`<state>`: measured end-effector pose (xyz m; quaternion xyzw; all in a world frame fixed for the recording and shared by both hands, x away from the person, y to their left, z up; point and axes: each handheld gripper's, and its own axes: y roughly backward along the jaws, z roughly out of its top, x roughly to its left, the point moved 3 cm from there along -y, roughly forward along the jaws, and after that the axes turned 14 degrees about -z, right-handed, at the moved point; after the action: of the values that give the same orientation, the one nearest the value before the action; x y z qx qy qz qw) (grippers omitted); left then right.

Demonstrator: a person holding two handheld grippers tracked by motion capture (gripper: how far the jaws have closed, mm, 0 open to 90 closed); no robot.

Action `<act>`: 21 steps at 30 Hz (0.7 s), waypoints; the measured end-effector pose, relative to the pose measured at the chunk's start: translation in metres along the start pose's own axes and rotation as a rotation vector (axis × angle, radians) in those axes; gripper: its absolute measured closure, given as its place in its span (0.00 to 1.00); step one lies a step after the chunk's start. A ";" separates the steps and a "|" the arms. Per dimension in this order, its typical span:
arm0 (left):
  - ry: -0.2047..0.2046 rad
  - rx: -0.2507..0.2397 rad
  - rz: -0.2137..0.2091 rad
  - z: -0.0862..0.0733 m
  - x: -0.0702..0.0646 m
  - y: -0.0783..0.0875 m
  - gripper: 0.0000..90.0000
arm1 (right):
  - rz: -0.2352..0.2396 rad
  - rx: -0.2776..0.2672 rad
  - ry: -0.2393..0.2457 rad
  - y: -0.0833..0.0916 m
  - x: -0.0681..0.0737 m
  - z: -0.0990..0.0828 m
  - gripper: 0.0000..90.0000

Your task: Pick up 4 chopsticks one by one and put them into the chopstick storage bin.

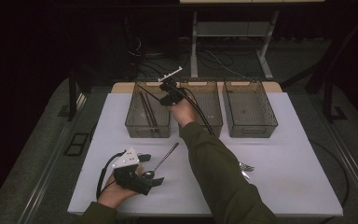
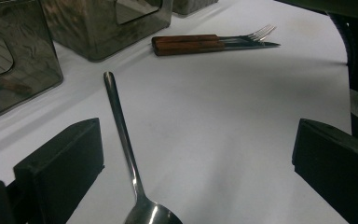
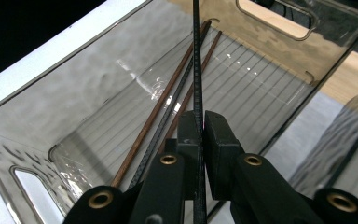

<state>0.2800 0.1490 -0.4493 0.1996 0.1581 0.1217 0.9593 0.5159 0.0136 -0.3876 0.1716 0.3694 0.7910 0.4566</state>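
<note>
Chopstick, thin, black and ridged (image 3: 196, 70), sits pinched in my right hand-held gripper (image 3: 200, 126) above the left smoky clear plastic bin (image 3: 42, 107), aligned with its brown wooden chopsticks (image 3: 158, 107). My left hand-held gripper (image 2: 196, 163) waits wide open around the steel spoon (image 2: 126, 144) on the white counter (image 2: 233, 121).

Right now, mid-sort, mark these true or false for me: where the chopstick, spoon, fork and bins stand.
1. The right gripper is shut on a black chopstick. True.
2. That chopstick hangs over the rightmost bin. False: over the left bin, which already holds chopsticks.
3. The spoon lies between the open left gripper jaws. True.
4. The fork sits inside a bin. False: it lies on the table, beside a wooden-handled knife.
</note>
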 end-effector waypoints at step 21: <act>-0.003 0.002 -0.001 0.000 0.001 0.000 0.01 | 0.047 -0.053 0.025 0.006 0.005 0.004 0.64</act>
<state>0.2804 0.1494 -0.4495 0.2006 0.1568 0.1209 0.9595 0.5115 0.0179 -0.3805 0.1583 0.3498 0.8129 0.4378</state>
